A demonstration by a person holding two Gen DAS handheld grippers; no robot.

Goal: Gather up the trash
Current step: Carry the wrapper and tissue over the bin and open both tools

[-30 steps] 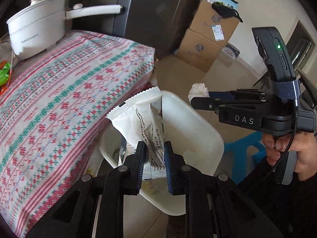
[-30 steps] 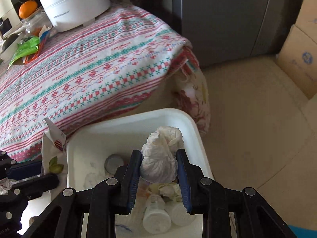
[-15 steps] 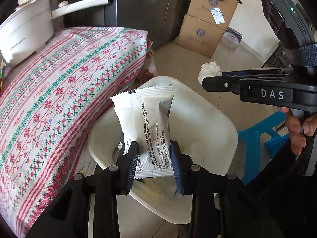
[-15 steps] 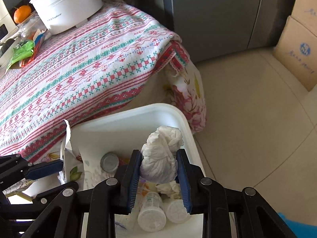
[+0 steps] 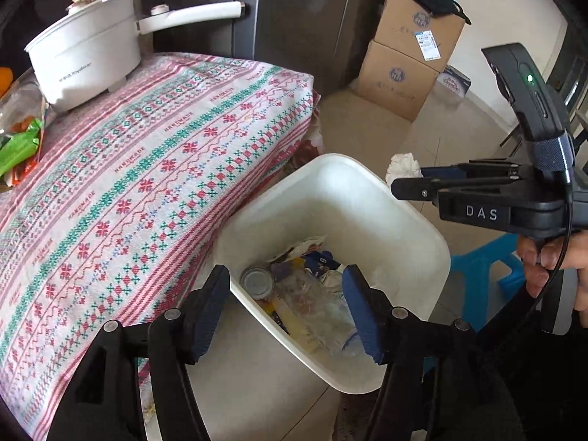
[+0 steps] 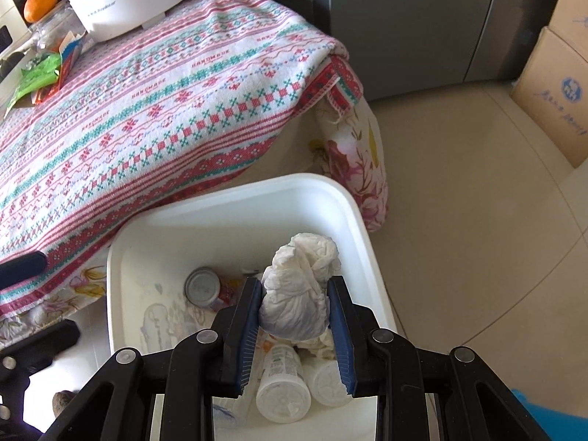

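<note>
My right hand-held gripper [image 6: 294, 325] pinches the crumpled white tissue wad [image 6: 299, 286] over the white plastic bin [image 6: 235, 198] at lower centre, while the left hand-held gripper [image 5: 286, 308] is spread empty, and I fear the light wad sticks to a pad and falls outside.

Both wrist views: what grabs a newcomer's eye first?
The white crumpled tissue wad, clamped in the right gripper directly above the white trash bin. The bin stands on the floor beside the table draped in a red-and-green patterned cloth and already holds a can, bottles and wrappers. In the left wrist view, the left gripper hangs open and empty over the bin.
</note>
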